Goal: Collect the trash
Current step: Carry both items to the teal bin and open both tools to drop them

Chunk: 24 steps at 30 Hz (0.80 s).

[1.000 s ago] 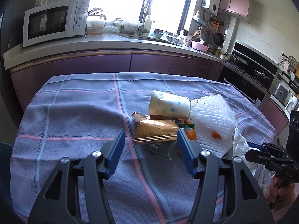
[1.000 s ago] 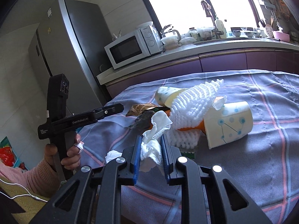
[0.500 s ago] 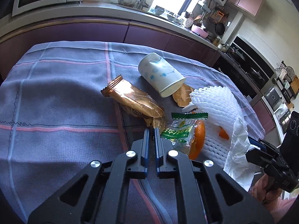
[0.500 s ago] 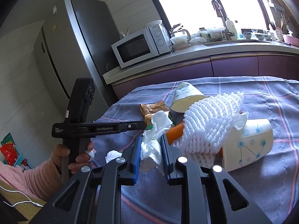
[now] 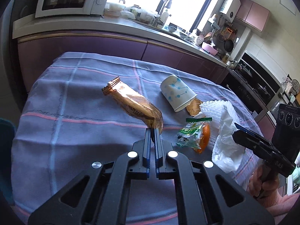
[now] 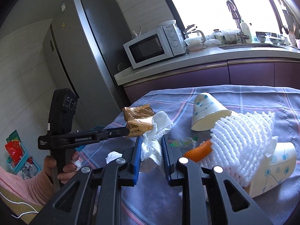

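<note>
Left tool (image 5: 152, 131) clamping tail seam of gold snack wrapper (image 5: 131, 103), lifting it left of paper cup (image 5: 177, 92); light, crinkly, slippery foil. Right tool (image 6: 151, 140) pinching soft tissue (image 6: 155, 131).

we see hard daylight blowing out the window (image 5: 180, 1). shadow darkens the near tablecloth (image 5: 75, 159). fisheye bends and blackens every edge.

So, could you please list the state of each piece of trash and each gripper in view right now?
Left gripper: shut on gold foil snack wrapper, lifted.
Right gripper: shut on crumpled white tissue.
Dotted paper cup: on its side.
White foam fruit net: lying loose.
Green plastic wrapper: crumpled.
</note>
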{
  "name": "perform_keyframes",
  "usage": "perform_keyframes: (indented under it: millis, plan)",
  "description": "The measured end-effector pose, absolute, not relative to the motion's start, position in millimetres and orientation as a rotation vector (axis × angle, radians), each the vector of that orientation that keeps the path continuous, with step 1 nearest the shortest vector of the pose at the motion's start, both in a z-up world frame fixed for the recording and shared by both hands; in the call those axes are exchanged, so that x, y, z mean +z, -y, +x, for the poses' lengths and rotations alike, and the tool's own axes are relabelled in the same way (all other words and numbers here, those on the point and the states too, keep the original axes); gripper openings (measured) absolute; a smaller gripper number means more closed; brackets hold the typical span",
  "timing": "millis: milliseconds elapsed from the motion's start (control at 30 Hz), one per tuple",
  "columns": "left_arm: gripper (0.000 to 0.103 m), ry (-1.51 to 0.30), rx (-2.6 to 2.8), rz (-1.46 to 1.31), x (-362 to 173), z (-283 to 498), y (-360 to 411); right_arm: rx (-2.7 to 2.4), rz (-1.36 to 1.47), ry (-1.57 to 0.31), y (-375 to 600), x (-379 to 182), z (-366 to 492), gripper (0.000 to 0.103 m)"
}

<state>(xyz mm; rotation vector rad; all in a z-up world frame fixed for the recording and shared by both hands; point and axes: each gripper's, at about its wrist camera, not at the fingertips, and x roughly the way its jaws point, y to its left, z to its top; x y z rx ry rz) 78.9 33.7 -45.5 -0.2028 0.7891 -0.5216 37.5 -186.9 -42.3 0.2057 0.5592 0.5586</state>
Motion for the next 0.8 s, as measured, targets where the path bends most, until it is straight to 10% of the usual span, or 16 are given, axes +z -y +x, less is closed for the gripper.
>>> perform_keyframes:
  millis: [800]
  plan:
    - [0.004, -0.722, 0.082, -0.376, -59.2, -14.4, -311.7, 1.011, -0.104, -0.750, -106.3, -40.7, 120.4, 0.020]
